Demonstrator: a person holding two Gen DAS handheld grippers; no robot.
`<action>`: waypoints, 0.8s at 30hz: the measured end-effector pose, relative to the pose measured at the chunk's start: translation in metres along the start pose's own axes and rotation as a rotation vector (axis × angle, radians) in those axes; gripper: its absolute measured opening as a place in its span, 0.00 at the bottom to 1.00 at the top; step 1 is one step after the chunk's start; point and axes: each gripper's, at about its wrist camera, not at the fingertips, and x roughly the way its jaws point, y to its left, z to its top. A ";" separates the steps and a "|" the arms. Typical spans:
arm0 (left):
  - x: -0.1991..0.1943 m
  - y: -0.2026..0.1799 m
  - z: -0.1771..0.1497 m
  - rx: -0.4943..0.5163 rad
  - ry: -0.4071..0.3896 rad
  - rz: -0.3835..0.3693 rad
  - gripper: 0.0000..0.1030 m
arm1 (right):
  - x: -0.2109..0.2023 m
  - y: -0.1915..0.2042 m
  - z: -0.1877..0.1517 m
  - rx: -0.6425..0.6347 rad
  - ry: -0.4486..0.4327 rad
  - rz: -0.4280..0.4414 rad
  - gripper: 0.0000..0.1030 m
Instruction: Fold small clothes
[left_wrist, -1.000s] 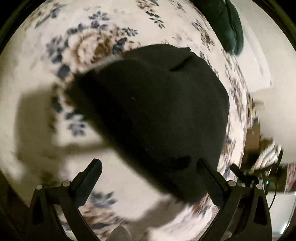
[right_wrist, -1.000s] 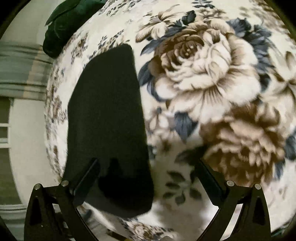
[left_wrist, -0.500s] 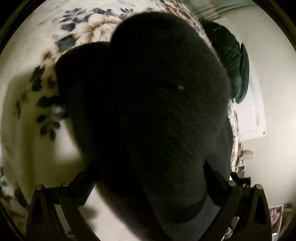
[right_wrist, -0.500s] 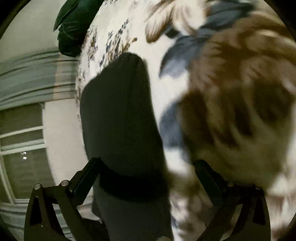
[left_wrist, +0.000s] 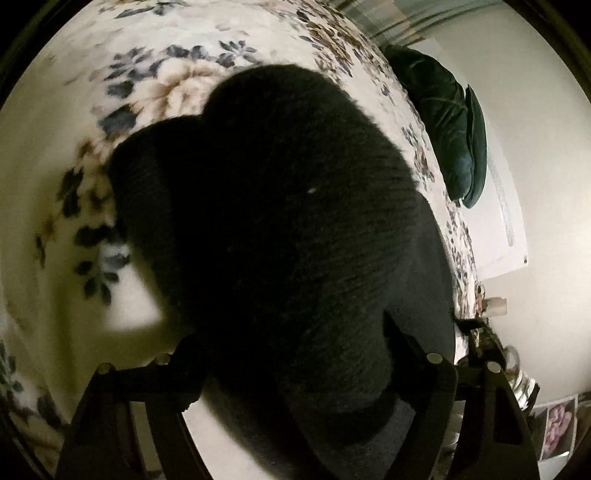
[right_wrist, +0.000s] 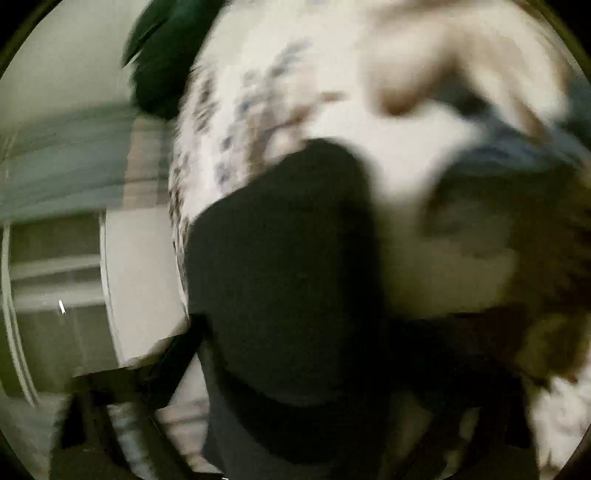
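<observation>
A black knitted garment lies bunched on a floral bedspread and fills most of the left wrist view. My left gripper sits low over its near end; its jaws are closing, with the thick fabric between the fingers and covering their tips. The right wrist view is heavily blurred. There the same garment runs up from the bottom, with the bedspread to its right. My right gripper straddles the garment's near edge, jaws closing; the blur hides whether the pads press the cloth.
A dark green pillow lies at the far end of the bed, also seen as a green pillow at top left. The bed's edge drops to a pale wall and window. Clutter stands beyond the bed on the right.
The left gripper tilted in over the garment, which now fills its view, and its fingers drew slightly inward. The right gripper swept down and across to the garment's near end, now blurred.
</observation>
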 end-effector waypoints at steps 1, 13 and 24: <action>-0.001 -0.001 0.003 0.005 0.008 0.002 0.75 | 0.003 0.007 -0.001 -0.029 0.006 -0.028 0.31; 0.002 -0.017 0.067 0.291 0.173 -0.008 0.72 | -0.075 -0.010 -0.096 0.074 -0.086 -0.009 0.22; 0.046 -0.018 0.108 0.425 0.436 -0.151 0.86 | -0.071 -0.061 -0.173 0.211 -0.133 0.100 0.66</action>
